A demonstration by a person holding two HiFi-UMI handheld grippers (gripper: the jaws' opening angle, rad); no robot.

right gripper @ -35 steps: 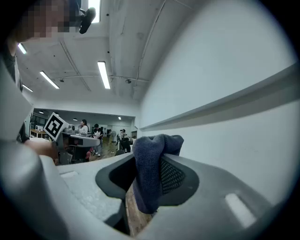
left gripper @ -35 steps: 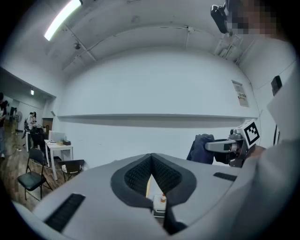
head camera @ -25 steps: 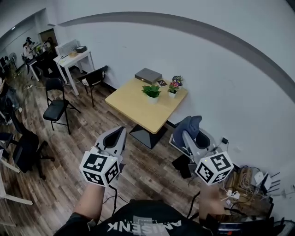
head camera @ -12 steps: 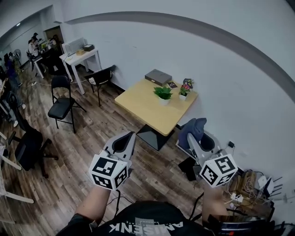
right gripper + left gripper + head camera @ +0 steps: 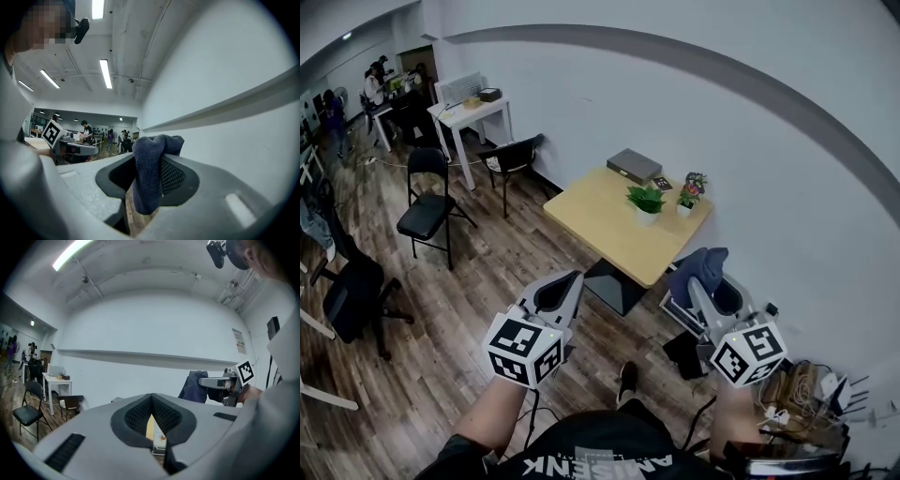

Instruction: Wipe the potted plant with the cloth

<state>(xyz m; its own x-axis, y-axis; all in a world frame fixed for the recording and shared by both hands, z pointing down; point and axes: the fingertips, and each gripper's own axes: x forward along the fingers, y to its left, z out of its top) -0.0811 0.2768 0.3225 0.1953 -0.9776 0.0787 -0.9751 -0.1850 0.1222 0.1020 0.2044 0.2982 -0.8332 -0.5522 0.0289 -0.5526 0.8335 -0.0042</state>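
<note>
A small wooden table (image 5: 609, 228) stands against the white wall. On it are a green potted plant (image 5: 646, 200) in a white pot and a smaller flowering pot (image 5: 691, 191) to its right. My right gripper (image 5: 697, 284) is shut on a dark blue cloth (image 5: 699, 268), which drapes over the jaws in the right gripper view (image 5: 149, 174). My left gripper (image 5: 570, 280) is shut and empty; its jaws meet in the left gripper view (image 5: 151, 398). Both grippers point level toward the table, well short of it.
A grey box (image 5: 634, 165) lies at the table's far corner. Black chairs (image 5: 427, 212) (image 5: 514, 155) and a white desk (image 5: 474, 109) stand to the left, an office chair (image 5: 354, 292) nearer. Cables and clutter (image 5: 806, 377) lie at the lower right. People work far back left.
The table and plants have shifted right and lower in the head view as I come closer. Both grippers have travelled forward with me; a shoe now shows below them.
</note>
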